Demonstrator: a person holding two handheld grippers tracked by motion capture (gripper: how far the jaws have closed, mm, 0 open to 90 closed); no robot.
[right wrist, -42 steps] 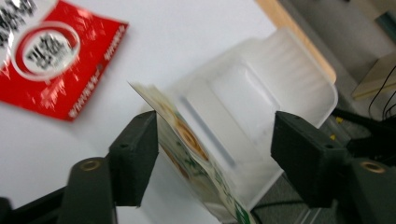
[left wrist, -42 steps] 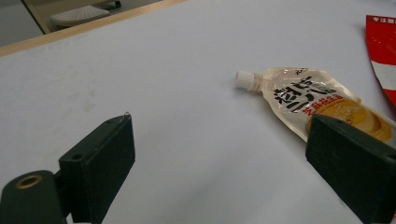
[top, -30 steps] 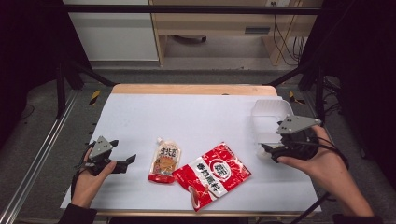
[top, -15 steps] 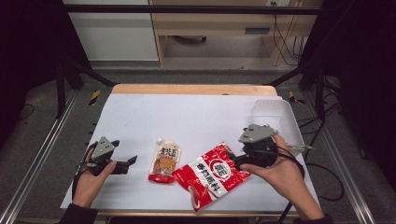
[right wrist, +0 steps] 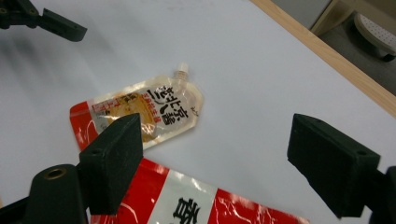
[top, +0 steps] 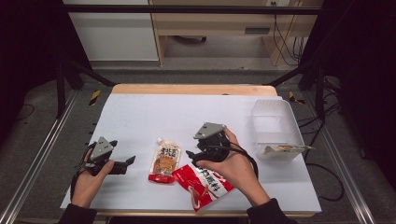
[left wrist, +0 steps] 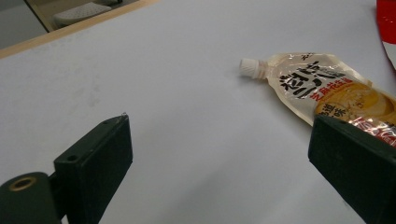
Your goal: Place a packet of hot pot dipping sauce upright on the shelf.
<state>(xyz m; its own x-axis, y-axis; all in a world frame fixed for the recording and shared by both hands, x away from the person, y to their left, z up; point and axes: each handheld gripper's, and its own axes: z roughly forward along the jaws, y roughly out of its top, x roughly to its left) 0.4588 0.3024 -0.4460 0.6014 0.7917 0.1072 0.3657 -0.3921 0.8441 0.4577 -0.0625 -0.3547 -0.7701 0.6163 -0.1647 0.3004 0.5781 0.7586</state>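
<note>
A clear spouted sauce pouch [top: 164, 161] [left wrist: 317, 84] [right wrist: 144, 112] lies flat on the white table. A red snack packet [top: 203, 184] [right wrist: 187, 200] lies just to its right, touching its lower corner. My right gripper [top: 192, 156] [right wrist: 215, 126] hovers over the red packet's upper end, pointing left at the pouch. Its jaws are wide apart, have just been closing a little, and have nothing between them. My left gripper [top: 131, 161] [left wrist: 219, 135] rests at the table's left, open and empty, pointing at the pouch a short way off.
A clear plastic tub [top: 275, 116] stands at the table's right edge, and a flat packet [top: 285, 149] lies across its near end. The wooden far edge [top: 191, 88] bounds the white surface. Black frame posts stand on both sides.
My right hand has swept left from beside the tub to above the red packet, dropping slightly. The left hand, the pouch and the packet have stayed put.
</note>
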